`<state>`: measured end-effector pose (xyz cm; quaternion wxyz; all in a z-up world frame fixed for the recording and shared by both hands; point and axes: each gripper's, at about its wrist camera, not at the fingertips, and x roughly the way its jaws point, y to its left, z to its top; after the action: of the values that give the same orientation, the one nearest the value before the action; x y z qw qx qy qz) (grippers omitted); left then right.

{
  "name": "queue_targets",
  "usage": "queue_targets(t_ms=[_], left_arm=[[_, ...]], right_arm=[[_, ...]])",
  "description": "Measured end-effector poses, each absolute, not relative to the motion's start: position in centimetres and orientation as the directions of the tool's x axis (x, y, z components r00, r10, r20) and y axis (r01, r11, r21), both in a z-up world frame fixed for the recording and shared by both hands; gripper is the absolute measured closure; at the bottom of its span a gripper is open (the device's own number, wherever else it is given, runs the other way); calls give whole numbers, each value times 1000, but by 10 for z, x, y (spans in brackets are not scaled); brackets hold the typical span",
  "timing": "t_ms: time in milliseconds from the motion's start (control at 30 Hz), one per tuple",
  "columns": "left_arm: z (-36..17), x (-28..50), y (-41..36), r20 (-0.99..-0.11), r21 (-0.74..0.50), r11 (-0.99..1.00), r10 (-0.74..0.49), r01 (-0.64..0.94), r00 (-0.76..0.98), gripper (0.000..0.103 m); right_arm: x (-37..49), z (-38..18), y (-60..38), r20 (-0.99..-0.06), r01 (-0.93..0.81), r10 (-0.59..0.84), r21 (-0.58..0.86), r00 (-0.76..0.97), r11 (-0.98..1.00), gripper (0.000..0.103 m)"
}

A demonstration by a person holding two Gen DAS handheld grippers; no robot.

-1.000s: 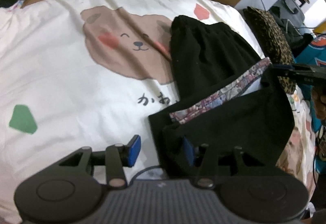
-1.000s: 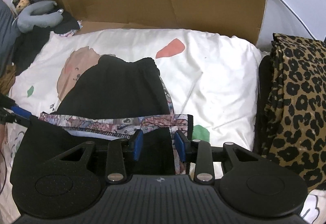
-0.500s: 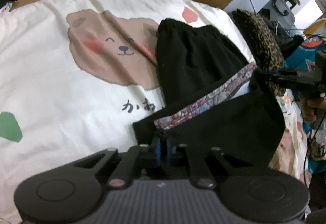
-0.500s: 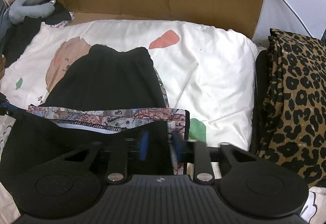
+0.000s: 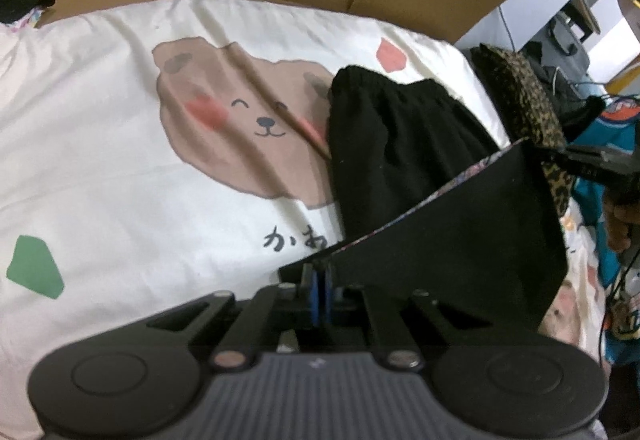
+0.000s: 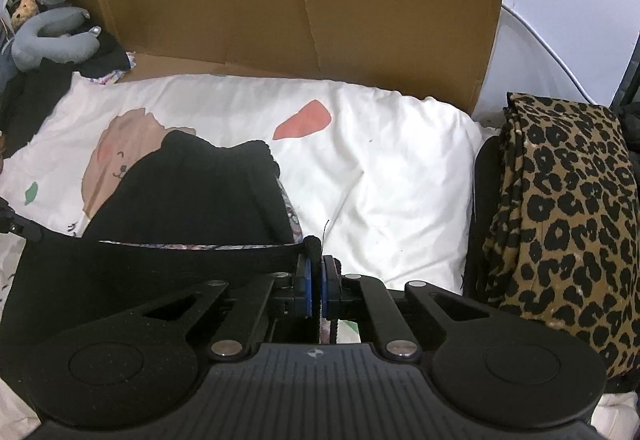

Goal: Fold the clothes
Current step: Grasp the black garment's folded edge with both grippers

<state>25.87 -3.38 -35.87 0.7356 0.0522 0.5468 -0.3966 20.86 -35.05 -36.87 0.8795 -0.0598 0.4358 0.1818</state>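
While both grippers pinch opposite corners of it, the black garment [image 5: 400, 143] lies partly on the white bear-print duvet [image 5: 120, 159] and partly raised off it. The left gripper [image 5: 319, 290] has its blue pads [image 5: 314, 294] pressed together on one corner of the lifted black flap, whose underside edge shows a strip of patterned lining [image 5: 460, 179] (a multicoloured print, too blurred to read). The right gripper [image 6: 316, 290] is likewise clamped tight on the opposite corner, a bunched bit of black hem sitting just above its pads [image 6: 306, 290]. Between the two grippers the raised edge runs taut and nearly straight above the flat part of the garment. The garment's far end, with its gathered elastic edge, rests on the duvet, overlapping the printed bear face [image 5: 240, 119]. A folded leopard-print cloth [image 6: 560, 220] sits just beside the duvet on the right. A brown cardboard sheet [image 6: 300, 7] stands behind the duvet.
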Motion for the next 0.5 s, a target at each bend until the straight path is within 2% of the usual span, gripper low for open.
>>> queue_targets(t_ms=[133, 167, 200, 267, 333, 467, 500], left_arm=[[-373, 258, -39, -873, -326, 689, -482, 648, 73, 97], [-376, 258, -39, -881, -317, 693, -467, 647, 69, 91], [-378, 258, -39, -888, -304, 698, -454, 648, 72, 89], [-378, 256, -38, -892, -288, 704, -444, 649, 86, 76], [-378, 256, -36, -887, -301, 701, -455, 647, 80, 72], [-381, 256, -37, -885, -304, 696, -459, 650, 77, 71], [-382, 256, -38, -884, -303, 692, -461, 655, 78, 71]], right_arm=[[215, -383, -350, -804, -352, 258, 66, 536, 934, 100], [216, -387, -350, -808, -344, 257, 71, 531, 936, 100], [217, -389, -350, -811, -336, 255, 78, 526, 939, 100], [217, -389, -352, -810, -322, 267, 102, 523, 941, 97], [216, -387, -353, -804, -318, 281, 121, 524, 940, 96], [215, -385, -356, -801, -322, 294, 134, 521, 937, 69], [215, -385, -357, -801, -322, 297, 138, 520, 937, 68]])
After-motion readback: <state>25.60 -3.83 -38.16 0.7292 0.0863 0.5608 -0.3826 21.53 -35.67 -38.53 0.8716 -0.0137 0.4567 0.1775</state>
